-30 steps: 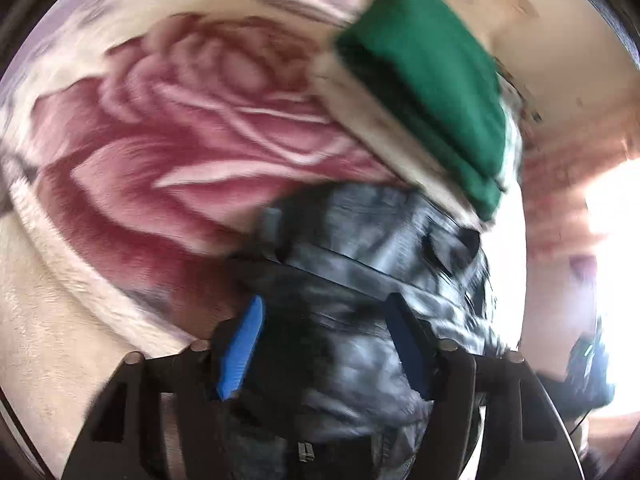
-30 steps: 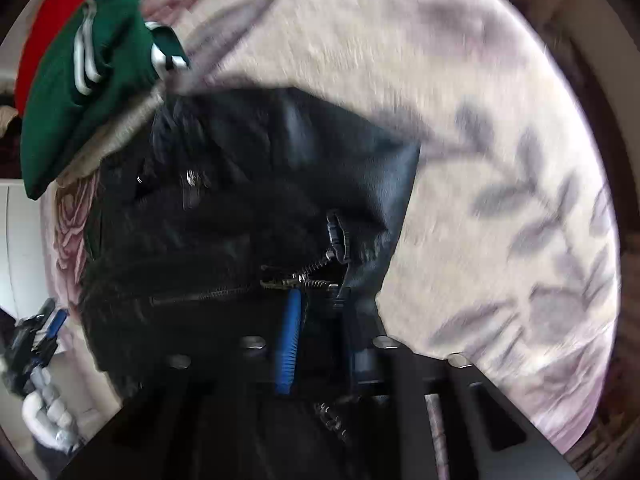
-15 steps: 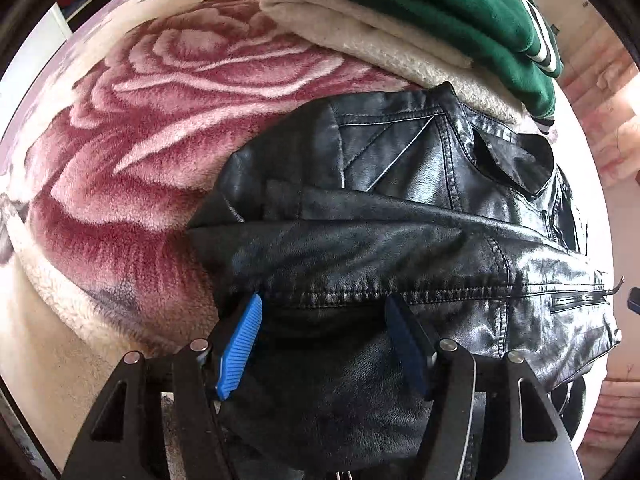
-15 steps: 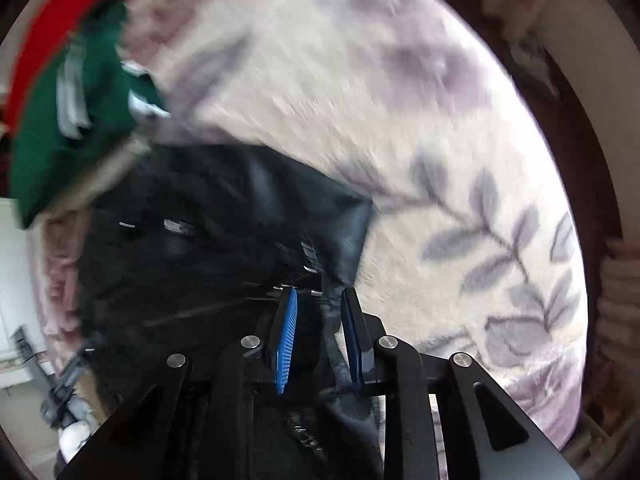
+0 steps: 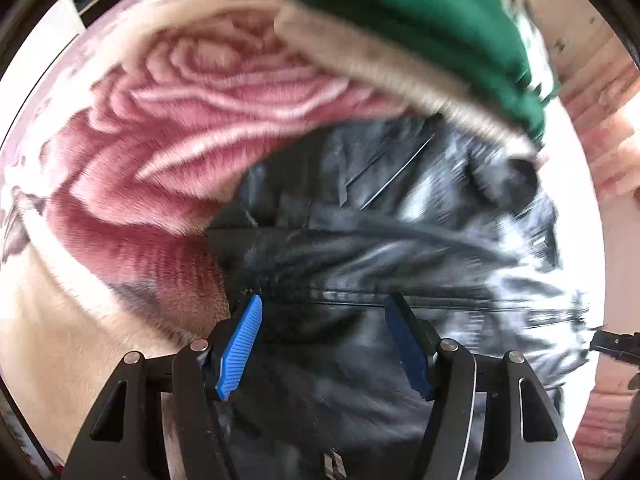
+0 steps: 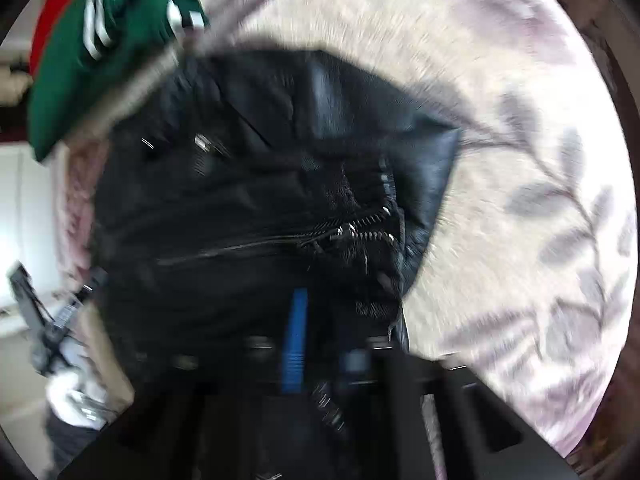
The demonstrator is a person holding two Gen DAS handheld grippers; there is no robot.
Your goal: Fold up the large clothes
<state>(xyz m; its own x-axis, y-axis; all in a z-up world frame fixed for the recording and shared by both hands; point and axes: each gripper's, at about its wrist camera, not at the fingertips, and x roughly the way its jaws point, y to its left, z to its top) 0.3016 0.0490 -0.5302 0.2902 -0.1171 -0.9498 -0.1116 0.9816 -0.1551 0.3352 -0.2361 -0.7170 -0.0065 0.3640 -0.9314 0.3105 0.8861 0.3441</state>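
A black leather jacket lies folded on a floral blanket. My left gripper is open, its blue pads wide apart over the jacket's near edge, with jacket leather between them. In the right wrist view the jacket shows its zipper. My right gripper is shut on the jacket's near edge by the zipper; the blue pads are close together with fabric between them. Both views are motion-blurred.
A stack of folded clothes, green on top over cream, sits just behind the jacket; it also shows in the right wrist view. A red item lies behind. The blanket spreads to the right.
Both cameras have shifted and the views turned blurry. The jacket has moved slightly relative to the folded stack. The left gripper stays open and the right gripper stays shut on the jacket.
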